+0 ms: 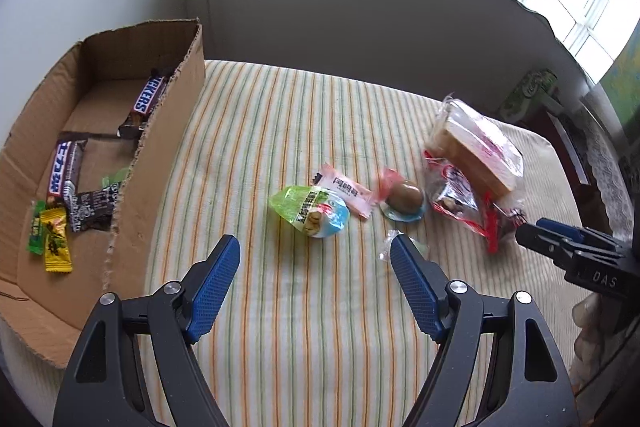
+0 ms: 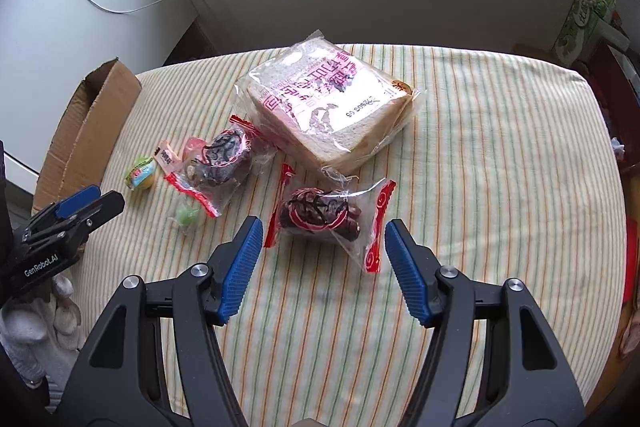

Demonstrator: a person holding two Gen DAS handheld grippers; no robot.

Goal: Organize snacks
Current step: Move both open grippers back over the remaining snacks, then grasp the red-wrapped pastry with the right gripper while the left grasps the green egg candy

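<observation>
Both claws stand open and empty over the striped cloth desk. The right claw brackets a crinkly clear red-edged snack packet without touching. The left claw hovers near a glossy green pouch. Candy bars lie in the cardboard box.

Candy bars in box; bread far right on cloth.

Wrapped snacks loose on striped cloth
</observation>
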